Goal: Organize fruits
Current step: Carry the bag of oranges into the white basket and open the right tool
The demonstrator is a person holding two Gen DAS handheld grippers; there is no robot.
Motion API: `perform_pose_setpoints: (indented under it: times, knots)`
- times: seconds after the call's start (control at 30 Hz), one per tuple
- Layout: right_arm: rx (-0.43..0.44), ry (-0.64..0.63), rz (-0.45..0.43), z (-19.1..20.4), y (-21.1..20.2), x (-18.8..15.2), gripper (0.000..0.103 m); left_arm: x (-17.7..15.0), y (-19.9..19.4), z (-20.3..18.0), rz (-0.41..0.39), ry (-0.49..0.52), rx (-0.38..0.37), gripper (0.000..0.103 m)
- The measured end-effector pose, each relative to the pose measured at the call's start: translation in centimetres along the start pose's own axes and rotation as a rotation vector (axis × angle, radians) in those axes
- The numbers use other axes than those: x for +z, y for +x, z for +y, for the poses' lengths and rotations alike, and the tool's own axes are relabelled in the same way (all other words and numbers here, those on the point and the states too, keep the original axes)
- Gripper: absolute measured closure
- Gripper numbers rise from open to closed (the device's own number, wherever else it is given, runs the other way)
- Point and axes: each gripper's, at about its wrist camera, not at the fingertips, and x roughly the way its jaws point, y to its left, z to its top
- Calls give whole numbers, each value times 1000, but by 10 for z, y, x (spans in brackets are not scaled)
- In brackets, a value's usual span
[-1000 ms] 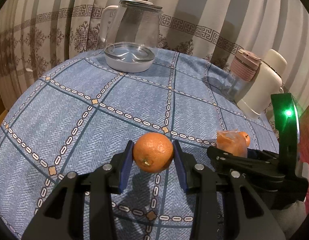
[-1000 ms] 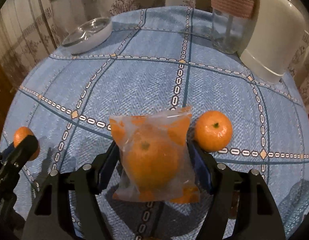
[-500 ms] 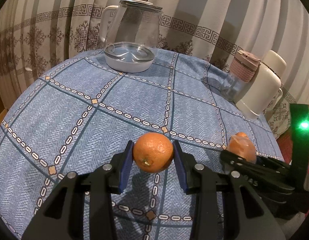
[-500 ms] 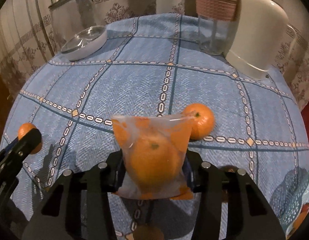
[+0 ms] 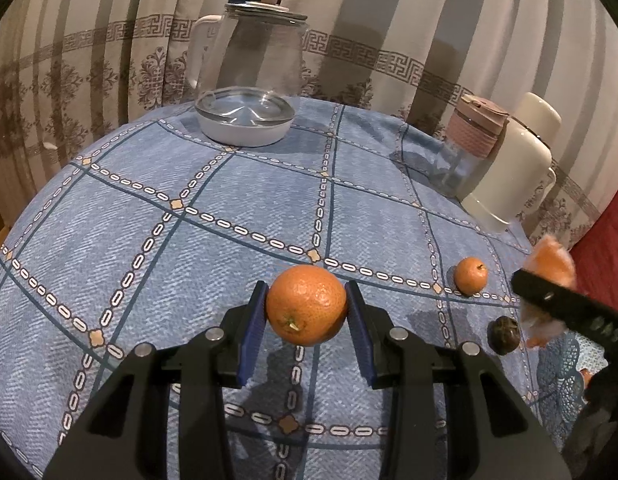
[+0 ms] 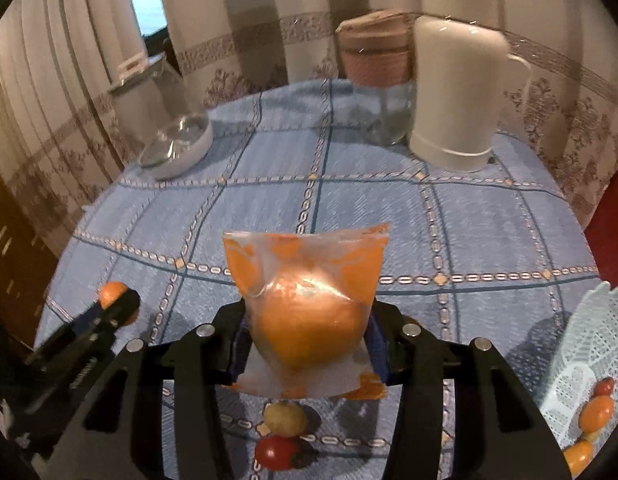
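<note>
Currently the left gripper (image 5: 306, 312) is clamped on an orange (image 5: 306, 305): both blue pads press its sides, and the fruit sits at the fingertips, stem end turned toward the camera, held just above the blue checked tablecloth (image 5: 229, 208).

The right gripper (image 6: 307, 332) is clamped on a bagged orange (image 6: 309, 326). The fruit sits inside a clear plastic bag with orange print; the bag's top edge stands up past the fingertips, its lower edge hangs below the fingers. The fingers squeeze the bag at the fruit's widest part. From the left wrist view, this gripper appears at the right edge, bag blurred.

On the cloth, to the right of the left gripper: a small orange (image 5: 470, 275), and nearer the camera a dark round fruit (image 5: 504, 335), kind unclear. The two lie apart from each other and from both grippers.

Below the right gripper's fingers lie a pale yellowish fruit (image 6: 285, 417) and a red one (image 6: 276, 453), touching or nearly so. A white mesh basket (image 6: 585, 332) at the lower right holds several orange and red fruits.

At the table's far side: a glass kettle (image 5: 249, 76) on a white base, a glass jar (image 6: 379, 92) with a pink sleeve, and a cream thermos (image 6: 455, 76) just beside the jar. Curtains behind.
</note>
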Motion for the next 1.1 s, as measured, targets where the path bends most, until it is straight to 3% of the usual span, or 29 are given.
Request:
perform_pose_setpoints:
  times: [0.43, 0.63, 1.1]
  knots:
    - [-51, 105, -60, -51, -45, -13, 54, -3, -3, -8, -3, 28, -19, 64]
    - [-123, 167, -70, -93, -63, -21, 54, -5, -4, -13, -7, 45, -24, 64]
    - [-258, 323, 29, -191, -52, -36, 54, -6, -4, -14, -7, 53, -24, 64]
